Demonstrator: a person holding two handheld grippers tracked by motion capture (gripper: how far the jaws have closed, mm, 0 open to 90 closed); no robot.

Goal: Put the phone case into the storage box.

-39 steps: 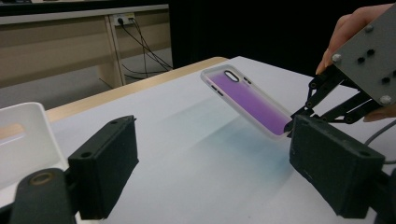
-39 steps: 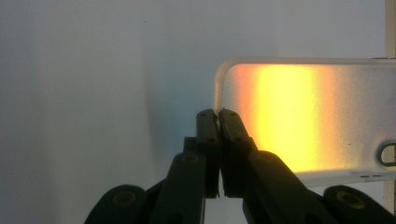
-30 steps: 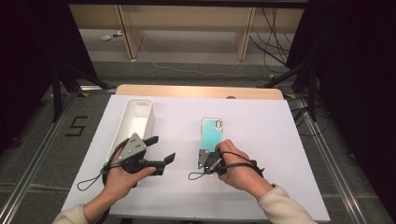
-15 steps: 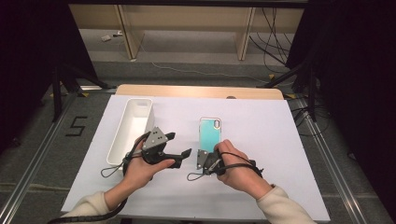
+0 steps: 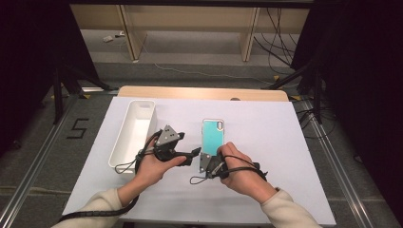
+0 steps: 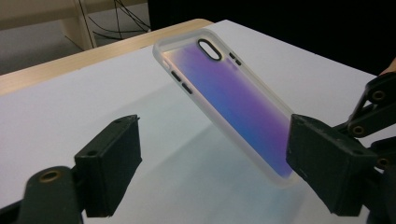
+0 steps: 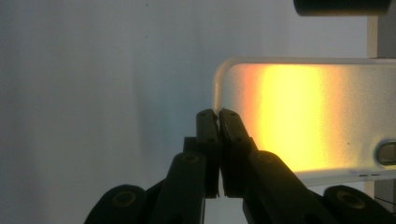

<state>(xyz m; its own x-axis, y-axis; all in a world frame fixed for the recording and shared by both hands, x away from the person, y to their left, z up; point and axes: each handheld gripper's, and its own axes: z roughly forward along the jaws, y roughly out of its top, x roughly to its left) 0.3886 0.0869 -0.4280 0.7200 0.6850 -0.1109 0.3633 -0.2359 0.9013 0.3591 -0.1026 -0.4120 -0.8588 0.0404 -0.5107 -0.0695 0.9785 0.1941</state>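
A: Desk [image 5: 285,142] first: a white sheet across the middle of the high view, with a white bin [image 5: 135,133] left of centre. What's in hand?

B: A phone case [image 5: 213,137], at centre. The right gripper [image 5: 205,163] has its jaws pinched shut on the case's near bottom edge, lifting that end so the case sits tilted, far end toward the desk. In the right gripper view the closed tips sit right at the case's corner.

A: And the left gripper [image 5: 192,154]?

B: Just left of the case, jaws wide and holding nothing. In the left gripper view the case [image 6: 233,100] hangs beyond its two pads.

A: Next move?

B: I'd judge a handover or two-handed grip: slide the open jaws around the case's side edge, then close.

A: Changes from a second ago?

B: The left hand came in from beside the bin toward the case; the right hand stayed put.
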